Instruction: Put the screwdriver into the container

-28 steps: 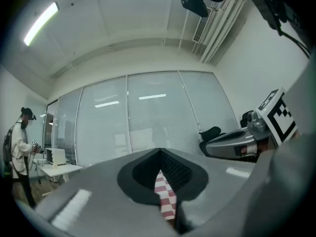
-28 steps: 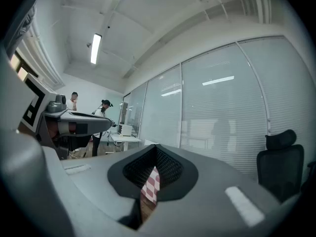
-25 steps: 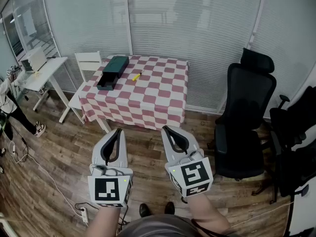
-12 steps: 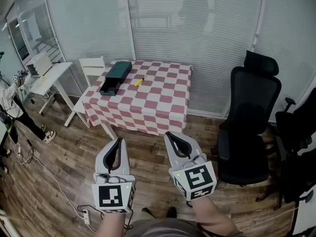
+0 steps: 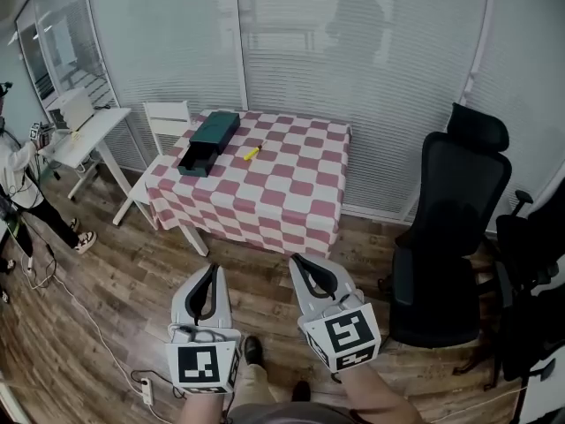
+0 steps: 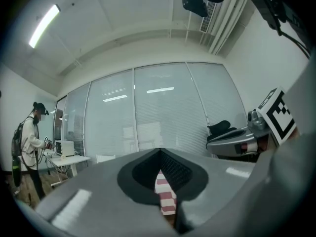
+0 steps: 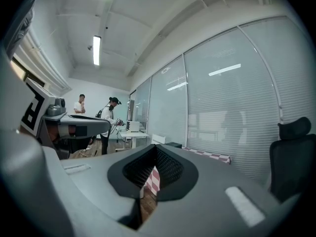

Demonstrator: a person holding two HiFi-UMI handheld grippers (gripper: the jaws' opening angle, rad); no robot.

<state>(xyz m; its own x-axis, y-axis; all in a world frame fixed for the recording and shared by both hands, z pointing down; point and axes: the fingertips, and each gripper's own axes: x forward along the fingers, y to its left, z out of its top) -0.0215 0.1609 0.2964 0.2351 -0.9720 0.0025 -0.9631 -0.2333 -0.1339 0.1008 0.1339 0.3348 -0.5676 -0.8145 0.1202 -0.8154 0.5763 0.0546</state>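
Left tool [image 5: 212,269]: jaws are meeting at the tips, with nothing between the pads. Only a strip of checked cloth is showing through the gap behind them. Right tool [image 5: 297,259]: jaws are likewise closed and carrying nothing. Both tools are hanging side by side over the wooden floor [image 5: 132,281], pointing roughly level toward the bench [image 5: 282,193] and standing well apart from it.

The screwdriver [image 5: 252,153], yellow, is lying on the checked cloth toward the far left part of the bench. It is resting beside the container [image 5: 209,136], to its right and not touching it. The container is a dark green box lying lengthwise near the bench's left edge. Its near end seems to be standing open like a drawer, though that is too small to confirm.

A white chair [image 5: 166,113] is standing behind the bench's left corner and a black chair [image 5: 450,228] is sitting to its right. A person [image 5: 13,184] is standing by a desk [image 5: 84,131] at the far left.

Finding: no part of the task is showing as done. The screwdriver is sitting unlifted outside the container. Remaining, in my judgement: closing the gap to the bench, opening one tool, gripping the screwdriver and placing it inside the container.
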